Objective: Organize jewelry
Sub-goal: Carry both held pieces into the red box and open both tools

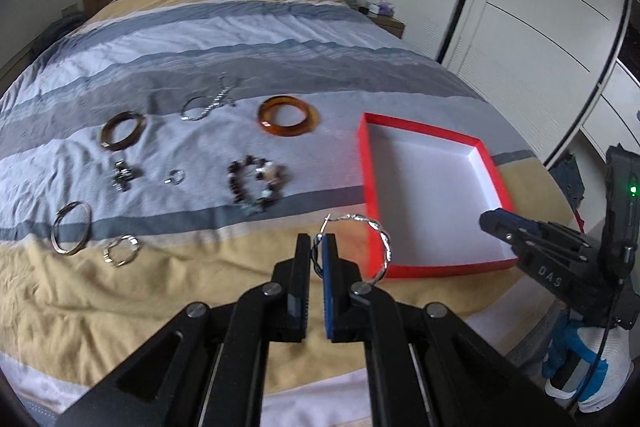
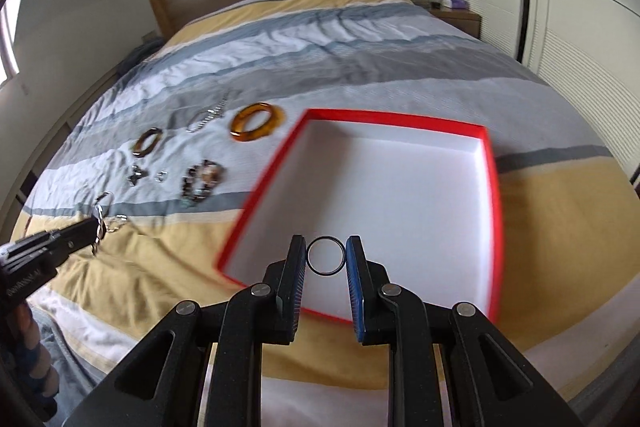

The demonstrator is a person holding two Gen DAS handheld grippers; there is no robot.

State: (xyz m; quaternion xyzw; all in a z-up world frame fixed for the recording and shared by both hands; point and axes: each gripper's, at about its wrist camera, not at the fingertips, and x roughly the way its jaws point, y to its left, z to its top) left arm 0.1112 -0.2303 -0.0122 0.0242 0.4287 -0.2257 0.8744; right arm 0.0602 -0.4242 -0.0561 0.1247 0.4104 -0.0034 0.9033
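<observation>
Pinching a thin twisted silver hoop (image 1: 370,247) by its wire, your left gripper (image 1: 319,247) hangs just short of the red box (image 1: 420,271). Your right gripper (image 2: 326,255) nips a light, stiff black ring (image 2: 325,255) by its rim over the box; both slip easily.

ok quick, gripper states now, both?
Left gripper: closed on the twisted silver hoop.
Right gripper: holding the thin black ring over the red box.
</observation>
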